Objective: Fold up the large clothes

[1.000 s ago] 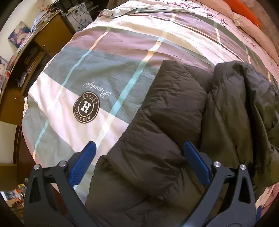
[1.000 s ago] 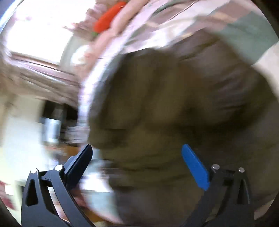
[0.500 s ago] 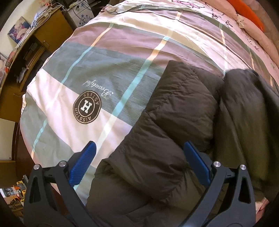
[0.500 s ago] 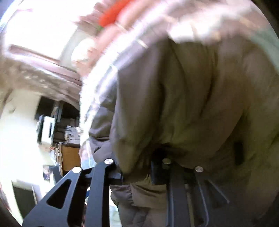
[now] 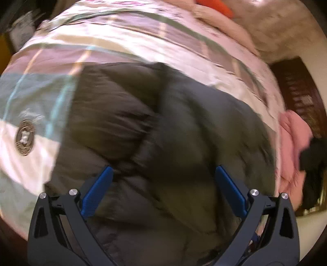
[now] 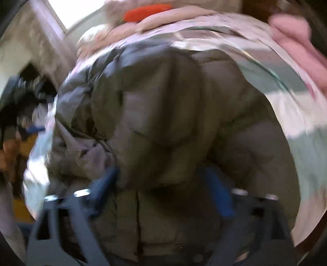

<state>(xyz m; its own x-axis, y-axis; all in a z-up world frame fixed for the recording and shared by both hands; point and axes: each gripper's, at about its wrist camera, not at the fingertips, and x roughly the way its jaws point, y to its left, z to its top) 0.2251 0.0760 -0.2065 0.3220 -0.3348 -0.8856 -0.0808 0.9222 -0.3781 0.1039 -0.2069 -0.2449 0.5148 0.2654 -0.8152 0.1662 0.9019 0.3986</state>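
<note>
We saw a dark puffer jacket (image 5: 163, 133) bunched on the bed, lying over a striped duvet (image 5: 126, 41). Both views were smeared by motion, so fine detail was lost.

From the left wrist, the left gripper (image 5: 163, 180) hung over the jacket with its blue fingers (image 5: 98, 190) spread wide and nothing between them. This view alone gave us the round logo (image 5: 24, 137) printed on the duvet to the left of the jacket, and a dark wooden panel (image 5: 300, 98) beyond the bed on the right. A pink garment (image 5: 292, 143) lay at the jacket's right edge, with something black (image 5: 314, 155) beside it that we could not make out. An orange thing (image 5: 216, 6) sat at the far end of the bed.

From the right wrist, the right gripper (image 6: 163, 184) was also over the jacket (image 6: 163, 114), fingers (image 6: 220, 194) well apart and holding nothing, though they were blurred. Only this view showed the jacket's lighter lining (image 6: 85, 143) rumpled along its left side, a seam running down its near part, and a bright window (image 6: 81, 10) at the top. The pink garment (image 6: 296, 34) showed here at upper right, the orange thing (image 6: 147, 12) at the top, and the duvet (image 6: 302, 114) curved round the jacket's right side.
</note>
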